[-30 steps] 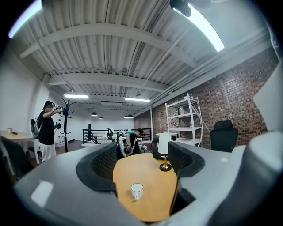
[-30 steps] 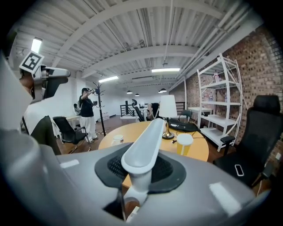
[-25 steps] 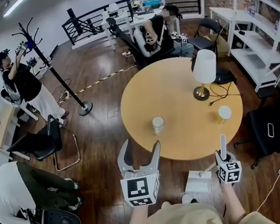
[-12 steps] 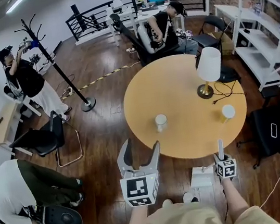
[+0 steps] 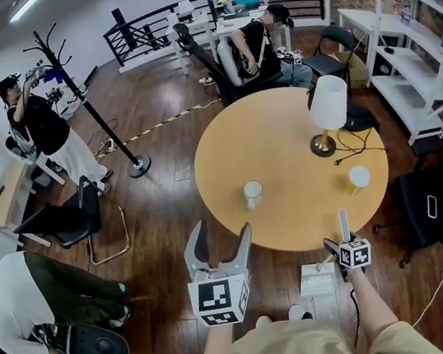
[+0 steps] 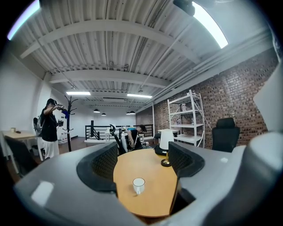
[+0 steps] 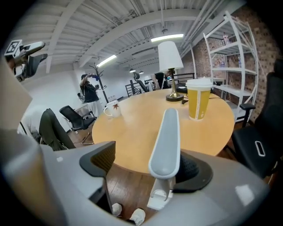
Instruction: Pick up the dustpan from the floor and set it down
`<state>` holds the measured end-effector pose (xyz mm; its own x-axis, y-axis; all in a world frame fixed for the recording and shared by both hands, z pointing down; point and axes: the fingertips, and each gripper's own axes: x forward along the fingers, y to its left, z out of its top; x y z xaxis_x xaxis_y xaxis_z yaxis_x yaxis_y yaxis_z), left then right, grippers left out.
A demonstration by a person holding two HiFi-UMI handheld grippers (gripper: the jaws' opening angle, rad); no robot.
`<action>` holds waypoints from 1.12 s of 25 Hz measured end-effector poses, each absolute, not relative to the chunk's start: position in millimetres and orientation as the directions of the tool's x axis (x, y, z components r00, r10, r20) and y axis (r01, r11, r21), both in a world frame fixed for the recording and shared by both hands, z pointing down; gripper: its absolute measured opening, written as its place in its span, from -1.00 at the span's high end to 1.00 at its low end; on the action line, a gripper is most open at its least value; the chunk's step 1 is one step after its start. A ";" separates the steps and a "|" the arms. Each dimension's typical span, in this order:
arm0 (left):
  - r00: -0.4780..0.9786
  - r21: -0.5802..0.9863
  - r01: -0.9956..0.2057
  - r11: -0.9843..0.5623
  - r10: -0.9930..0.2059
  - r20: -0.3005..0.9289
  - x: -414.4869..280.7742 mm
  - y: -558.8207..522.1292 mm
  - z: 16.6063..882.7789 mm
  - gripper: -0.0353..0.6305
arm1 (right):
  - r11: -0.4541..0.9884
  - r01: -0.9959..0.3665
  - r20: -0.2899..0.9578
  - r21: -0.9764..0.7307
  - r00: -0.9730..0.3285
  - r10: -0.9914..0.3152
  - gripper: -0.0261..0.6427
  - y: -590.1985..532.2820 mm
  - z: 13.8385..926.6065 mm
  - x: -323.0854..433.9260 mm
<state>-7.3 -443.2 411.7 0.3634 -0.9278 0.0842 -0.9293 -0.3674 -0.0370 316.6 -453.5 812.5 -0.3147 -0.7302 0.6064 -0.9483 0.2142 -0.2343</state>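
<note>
My left gripper (image 5: 220,239) hangs level at the near edge of the table (image 5: 286,162), jaws apart with nothing in them. I'd say it's parked there because this is a one-hand job. The dustpan (image 5: 316,280) sits on the floor just under the table's near rim, handle (image 7: 166,141) sticking up. My right gripper (image 7: 140,164) tilts down at it. Its jaws have just been opening, with the handle between them but not squeezed. Looks like I'm letting it stand by itself.

I count one round table (image 5: 282,137) carrying one white mug (image 5: 252,194), one yellow cup (image 5: 358,178) and one lamp (image 5: 327,113). One dustpan (image 5: 317,280) on the floor by its near edge. One coat stand (image 5: 86,110). Three people (image 5: 43,129) (image 5: 255,46) (image 5: 33,302).
</note>
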 end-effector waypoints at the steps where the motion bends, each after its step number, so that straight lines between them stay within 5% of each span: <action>1: 0.363 -0.035 -0.930 -0.367 -0.928 0.084 -7.6 -442.6 411.8 -0.17 | 0.211 -0.946 0.597 -0.246 -0.319 -0.736 -0.24 -452.7 811.2 317.5; 16: 0.402 -0.024 -0.914 -0.406 -0.911 0.094 2.4 -445.4 419.2 -0.16 | 0.135 -0.979 0.441 -0.154 -0.191 -0.877 -0.47 -431.6 746.6 341.1; 28: 0.417 -0.024 -0.907 -0.420 -0.905 0.085 6.1 -444.6 414.4 -0.16 | 0.401 -0.909 0.003 -0.115 -0.404 -0.915 -0.46 -453.9 534.5 234.8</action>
